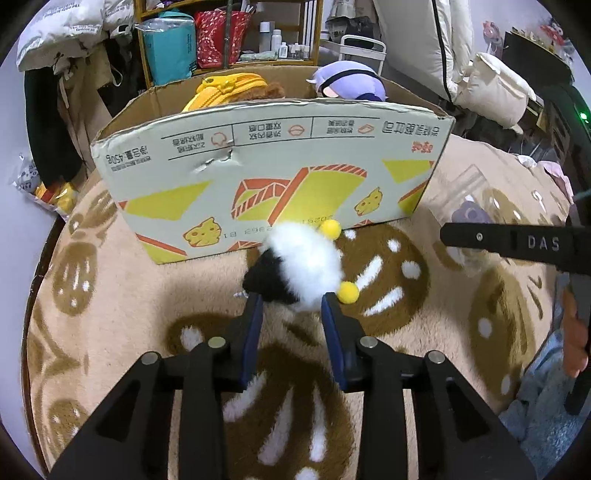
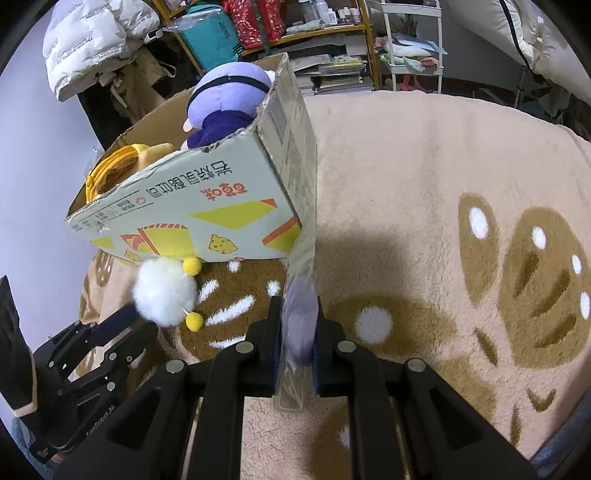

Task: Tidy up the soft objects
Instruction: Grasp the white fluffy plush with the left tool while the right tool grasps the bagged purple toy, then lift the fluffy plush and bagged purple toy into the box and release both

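Note:
My left gripper (image 1: 291, 301) is shut on a fluffy white and black toy (image 1: 303, 266) with two yellow pompoms, held just above the rug in front of the cardboard box (image 1: 266, 173). In the right wrist view the same toy (image 2: 164, 291) sticks out of the left gripper (image 2: 142, 319) at lower left. My right gripper (image 2: 297, 306) is shut on a clear plastic bag (image 2: 299, 325) with something pale purple inside, close to the box's right corner (image 2: 295, 221). A purple plush (image 2: 225, 96) and a yellow plush (image 2: 110, 166) lie inside the box.
A beige rug (image 2: 424, 166) with brown patterns covers the floor. Behind the box stand a wooden shelf (image 1: 229, 40) with bags and bottles, hanging coats (image 1: 55, 33) at left and a white rack (image 2: 410, 44). A hand (image 1: 574, 332) shows at the right edge.

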Demonstrator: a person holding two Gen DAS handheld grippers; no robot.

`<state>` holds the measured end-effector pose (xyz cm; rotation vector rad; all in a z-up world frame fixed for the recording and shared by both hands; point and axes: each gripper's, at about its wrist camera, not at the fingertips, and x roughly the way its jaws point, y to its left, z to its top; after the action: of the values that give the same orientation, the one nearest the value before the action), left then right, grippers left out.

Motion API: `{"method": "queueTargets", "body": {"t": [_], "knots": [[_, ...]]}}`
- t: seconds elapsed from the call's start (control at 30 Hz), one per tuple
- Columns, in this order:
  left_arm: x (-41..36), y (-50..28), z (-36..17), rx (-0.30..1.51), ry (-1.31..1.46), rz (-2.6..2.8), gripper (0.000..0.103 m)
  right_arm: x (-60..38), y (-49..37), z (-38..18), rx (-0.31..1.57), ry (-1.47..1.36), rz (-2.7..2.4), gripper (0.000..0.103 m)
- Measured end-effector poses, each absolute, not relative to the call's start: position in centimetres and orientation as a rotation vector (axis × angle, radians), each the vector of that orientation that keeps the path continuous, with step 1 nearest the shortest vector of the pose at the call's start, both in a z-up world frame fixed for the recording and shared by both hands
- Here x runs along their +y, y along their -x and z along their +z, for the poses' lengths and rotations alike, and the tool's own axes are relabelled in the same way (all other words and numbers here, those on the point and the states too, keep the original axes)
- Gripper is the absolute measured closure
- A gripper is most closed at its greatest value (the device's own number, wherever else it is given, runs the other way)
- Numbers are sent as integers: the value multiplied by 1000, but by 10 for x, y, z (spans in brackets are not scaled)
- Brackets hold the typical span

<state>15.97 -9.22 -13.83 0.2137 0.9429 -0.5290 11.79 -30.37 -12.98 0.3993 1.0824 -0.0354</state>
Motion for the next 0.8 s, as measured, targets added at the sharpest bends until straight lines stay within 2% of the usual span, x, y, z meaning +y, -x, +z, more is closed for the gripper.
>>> {"method": "queueTargets", "body": {"t": [0.1, 0.13, 0.17, 0.33, 0.43, 0.67, 0.8], "knots": [[-95, -163, -141, 952, -197, -527, 63, -299, -121, -133, 1088, -397, -31, 89], [-95, -165, -142, 952, -187, -514, 51, -298, -122, -134, 1090, -397, -30, 89], [-95, -166, -143, 947, -174, -501, 48, -299, -123, -136, 1094, -398, -30, 89], [-104, -171, -148, 955, -166, -474, 46, -300, -126, -140, 1101, -408, -27, 89], [-111, -173, -152, 951, -196, -446, 39, -300, -128, -141, 1100, -402, -29, 89], [-114, -186, -163, 980, -178, -386, 33, -298, -131, -141, 1103, -388, -18, 89], [-118, -192, -167, 986, -169, -389, 34, -298, -132, -141, 1102, -389, -10, 89]]}}
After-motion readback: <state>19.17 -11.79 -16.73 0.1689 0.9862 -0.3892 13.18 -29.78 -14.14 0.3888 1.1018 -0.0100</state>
